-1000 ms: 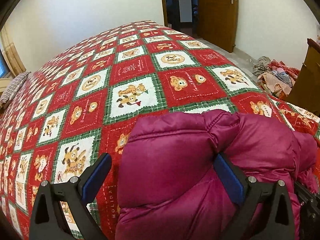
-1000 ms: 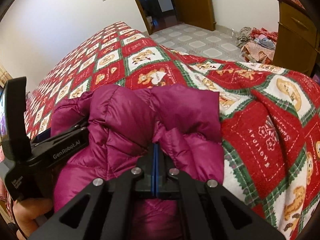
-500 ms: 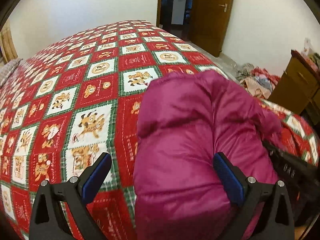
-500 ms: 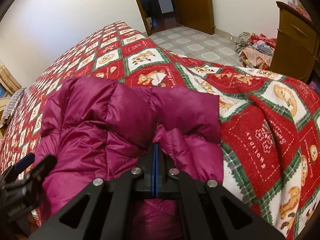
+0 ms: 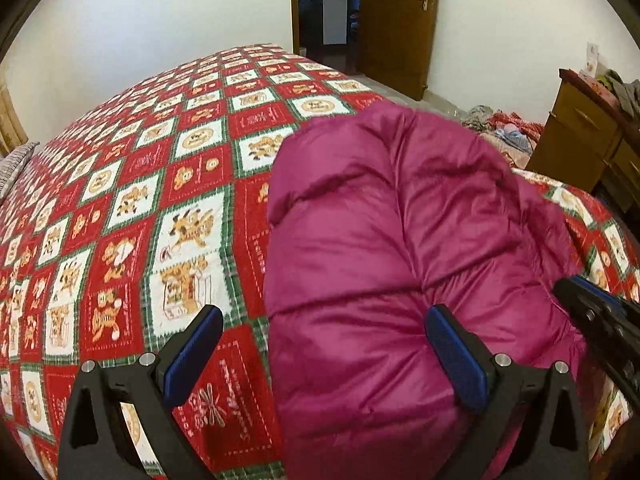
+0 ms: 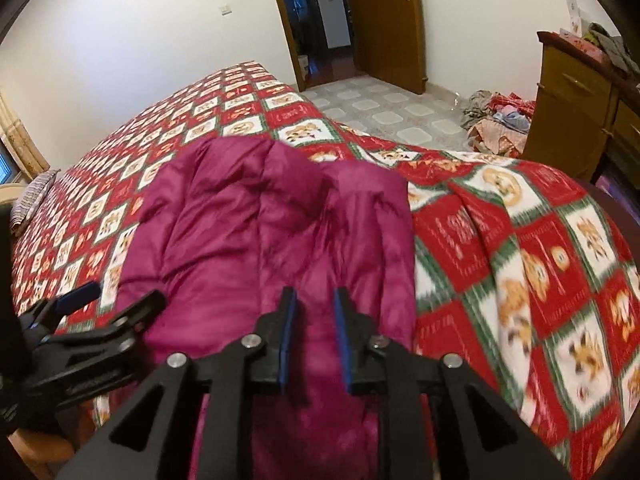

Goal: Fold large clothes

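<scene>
A magenta puffer jacket (image 5: pixel 384 248) lies bundled on the bed near its foot edge; it also shows in the right wrist view (image 6: pixel 264 232). My left gripper (image 5: pixel 324 348) is open wide, its right finger against the jacket's near end and its left finger over the blanket. My right gripper (image 6: pixel 314 320) is open a little, its blue pads apart just above the jacket's near edge, holding nothing. The right gripper also shows at the right edge of the left wrist view (image 5: pixel 600 320), and the left gripper shows at the left of the right wrist view (image 6: pixel 92 320).
The bed is covered by a red, green and white bear-print blanket (image 5: pixel 132 208). A wooden dresser (image 6: pixel 580 96) stands at the right. A pile of clothes (image 6: pixel 496 120) lies on the tiled floor. An open doorway and wooden door (image 5: pixel 396 20) are beyond the bed.
My right gripper was shut on the jacket's edge and has now opened and let it go. Both grippers have drawn back toward the foot of the bed; the jacket now lies stretched out.
</scene>
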A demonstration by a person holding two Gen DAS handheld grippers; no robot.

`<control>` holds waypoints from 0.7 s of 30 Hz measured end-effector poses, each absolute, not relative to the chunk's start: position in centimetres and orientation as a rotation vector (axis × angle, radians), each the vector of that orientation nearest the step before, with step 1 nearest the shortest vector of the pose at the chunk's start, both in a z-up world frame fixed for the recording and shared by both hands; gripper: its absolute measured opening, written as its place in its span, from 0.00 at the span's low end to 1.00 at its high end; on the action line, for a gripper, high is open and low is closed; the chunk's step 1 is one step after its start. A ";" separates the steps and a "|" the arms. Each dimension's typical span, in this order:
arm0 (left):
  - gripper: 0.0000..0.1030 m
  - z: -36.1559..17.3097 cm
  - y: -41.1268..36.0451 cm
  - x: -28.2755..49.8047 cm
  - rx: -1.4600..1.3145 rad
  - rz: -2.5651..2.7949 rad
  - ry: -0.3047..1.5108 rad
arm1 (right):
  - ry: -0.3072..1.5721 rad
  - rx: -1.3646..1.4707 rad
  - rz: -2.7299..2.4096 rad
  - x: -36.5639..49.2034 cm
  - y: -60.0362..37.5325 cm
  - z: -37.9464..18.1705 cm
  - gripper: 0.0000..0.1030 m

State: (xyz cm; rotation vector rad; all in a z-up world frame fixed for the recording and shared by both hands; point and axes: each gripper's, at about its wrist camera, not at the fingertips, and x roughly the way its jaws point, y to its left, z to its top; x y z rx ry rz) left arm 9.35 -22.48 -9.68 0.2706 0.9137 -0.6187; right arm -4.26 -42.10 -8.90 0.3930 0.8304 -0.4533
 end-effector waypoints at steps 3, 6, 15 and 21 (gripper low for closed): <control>0.99 -9.8 -21.5 8.9 0.243 -0.624 0.944 | 0.828 0.373 -0.476 -5.1 -40.9 -9.6 0.21; 0.99 -9.8 -20.1 7.6 0.226 -0.639 0.951 | 0.806 0.395 -0.491 -6.0 -40.4 -10.5 0.21; 0.99 -9.4 -15.0 1.2 0.245 -0.627 0.842 | 0.731 0.353 -0.571 -10.3 -37.7 -9.1 0.52; 0.99 -9.7 -13.2 -2.2 0.306 -0.594 0.781 | 0.682 0.395 -0.586 -14.8 -35.7 -8.9 0.52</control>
